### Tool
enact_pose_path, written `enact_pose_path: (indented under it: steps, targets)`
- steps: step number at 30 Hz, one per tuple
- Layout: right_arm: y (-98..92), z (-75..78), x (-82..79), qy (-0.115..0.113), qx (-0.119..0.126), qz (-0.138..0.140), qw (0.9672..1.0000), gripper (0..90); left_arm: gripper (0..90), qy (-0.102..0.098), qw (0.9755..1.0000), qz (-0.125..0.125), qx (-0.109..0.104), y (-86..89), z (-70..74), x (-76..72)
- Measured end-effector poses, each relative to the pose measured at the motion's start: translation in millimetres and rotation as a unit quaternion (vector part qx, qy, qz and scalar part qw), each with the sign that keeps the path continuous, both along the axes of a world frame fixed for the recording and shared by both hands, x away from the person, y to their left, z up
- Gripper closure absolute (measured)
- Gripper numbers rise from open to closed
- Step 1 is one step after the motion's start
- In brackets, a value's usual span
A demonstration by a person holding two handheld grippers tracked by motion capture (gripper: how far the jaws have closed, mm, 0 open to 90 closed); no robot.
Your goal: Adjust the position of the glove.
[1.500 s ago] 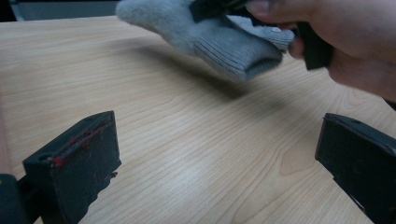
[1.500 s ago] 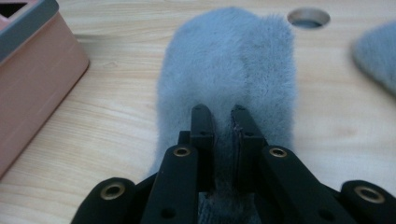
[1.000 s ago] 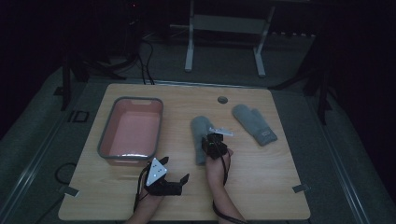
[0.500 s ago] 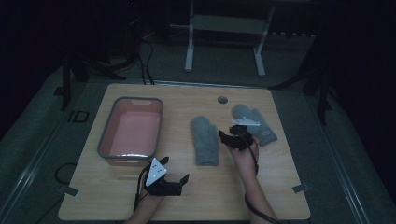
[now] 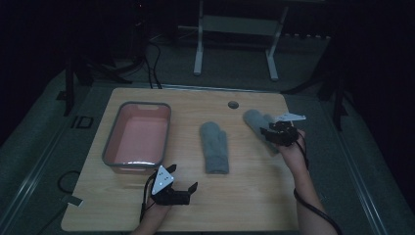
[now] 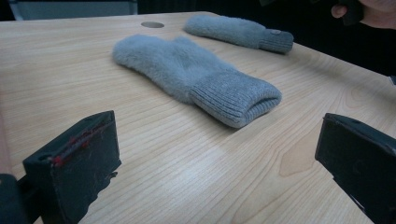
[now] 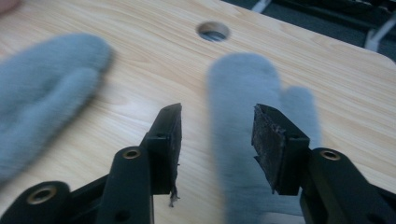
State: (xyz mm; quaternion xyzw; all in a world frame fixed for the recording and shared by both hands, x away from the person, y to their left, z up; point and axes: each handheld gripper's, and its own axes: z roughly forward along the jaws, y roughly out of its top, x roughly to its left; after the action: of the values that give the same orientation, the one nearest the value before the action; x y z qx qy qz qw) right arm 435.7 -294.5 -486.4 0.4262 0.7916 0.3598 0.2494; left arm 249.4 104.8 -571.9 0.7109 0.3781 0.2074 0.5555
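Observation:
Two grey mittens lie on the wooden table (image 5: 254, 191). The nearer mitten (image 5: 214, 146) (image 6: 196, 79) (image 7: 37, 98) rests mid-table, cuff toward me. The far mitten (image 5: 254, 121) (image 6: 238, 30) (image 7: 243, 140) lies at the right. My right gripper (image 5: 274, 134) (image 7: 217, 135) hovers over the far mitten, jaws open with the mitten showing between them, nothing gripped. My left gripper (image 5: 183, 188) (image 6: 219, 158) sits low near the front edge, jaws wide open and empty, pointing at the nearer mitten's cuff.
A grey-rimmed tub (image 5: 110, 147) with a pink inside stands at the table's left. A round hole (image 5: 233, 105) (image 7: 213, 31) is in the tabletop near the far edge. A metal stand (image 5: 235, 29) is on the floor behind the table.
My right gripper has moved from the middle mitten rightward to above the far mitten. The left gripper has stayed in place.

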Motion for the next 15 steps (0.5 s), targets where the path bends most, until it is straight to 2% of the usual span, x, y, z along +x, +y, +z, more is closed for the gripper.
enact_pose_path:
  steps: [5,8,10,12,15]
  targets:
    - [-12.4,-8.7,15.5,0.017,-0.007,-0.007,0.9998,53.1,0.2,-0.005,1.0000,-0.005,0.004,-1.4,0.0,-0.9]
    - [-16.4,-20.6,26.3,0.030,-0.019,-0.010,0.9993,51.3,0.2,-0.005,0.9999,-0.009,0.002,-1.3,0.0,-1.3]
    - [-19.4,-28.8,31.7,0.041,-0.010,-0.018,0.9990,49.8,0.2,-0.006,0.9999,-0.009,0.002,-1.2,0.0,-1.4]
    - [-21.9,-36.8,33.7,0.038,-0.002,-0.023,0.9990,49.5,0.2,-0.008,0.9999,-0.010,0.005,-2.0,0.1,-2.0]
    - [-21.4,-48.2,37.0,0.039,-0.031,-0.028,0.9984,49.4,0.2,-0.011,0.9998,-0.010,0.010,-2.9,0.2,-2.8]
